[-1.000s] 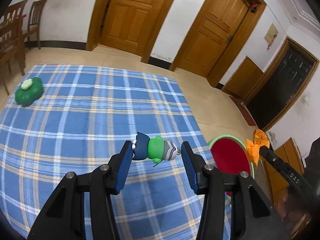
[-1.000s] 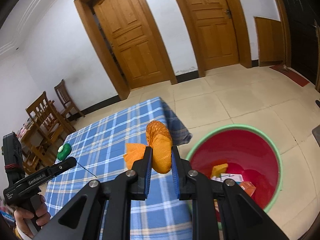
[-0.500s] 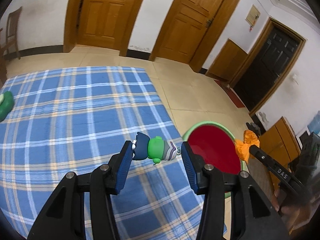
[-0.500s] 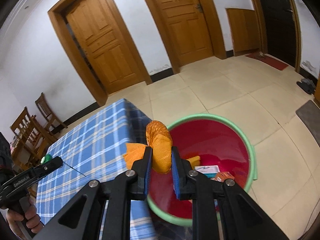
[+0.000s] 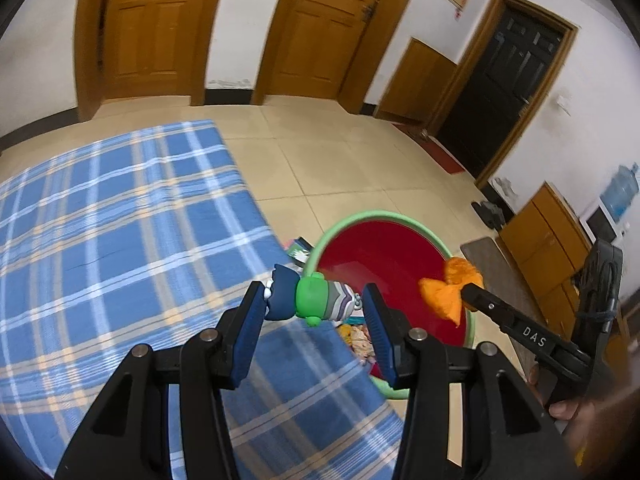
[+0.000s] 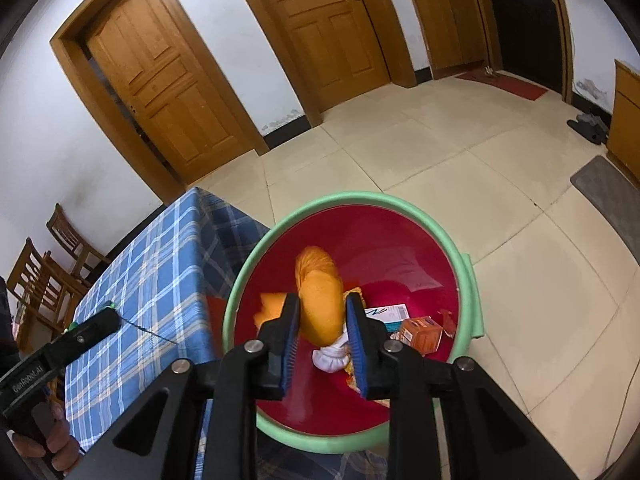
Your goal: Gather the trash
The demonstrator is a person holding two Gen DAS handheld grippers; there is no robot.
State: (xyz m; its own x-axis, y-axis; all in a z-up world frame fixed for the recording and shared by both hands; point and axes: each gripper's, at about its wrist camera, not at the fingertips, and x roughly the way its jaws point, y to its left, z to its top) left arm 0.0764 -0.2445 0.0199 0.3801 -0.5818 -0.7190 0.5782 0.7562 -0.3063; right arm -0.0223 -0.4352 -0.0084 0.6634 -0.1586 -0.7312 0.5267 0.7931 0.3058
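Observation:
My left gripper [image 5: 314, 304] is shut on a small toy figure [image 5: 310, 298], blue, green and grey striped, held above the table's right edge beside the bin. My right gripper [image 6: 320, 312] is shut on an orange mesh bag [image 6: 320, 300] and holds it over the red bin with a green rim [image 6: 468, 276]. The bin [image 5: 340, 226] stands on the floor beside the table and holds a white wad [image 6: 332, 356], an orange carton [image 6: 420, 330] and other scraps. The bag also shows in the left wrist view [image 5: 450, 288].
The table wears a blue plaid cloth [image 5: 120, 240]. Wooden chairs [image 6: 44, 272] stand behind it. Wooden doors [image 5: 316, 28], a black door [image 5: 504, 84] and a low cabinet [image 5: 548, 236] line the walls. A grey mat [image 6: 612, 196] and shoes [image 6: 588, 128] lie on the tiled floor.
Both grippers have swung right, away from the table toward the bin. The right gripper with the orange bag now hangs over the bin. The left one has reached the table's edge.

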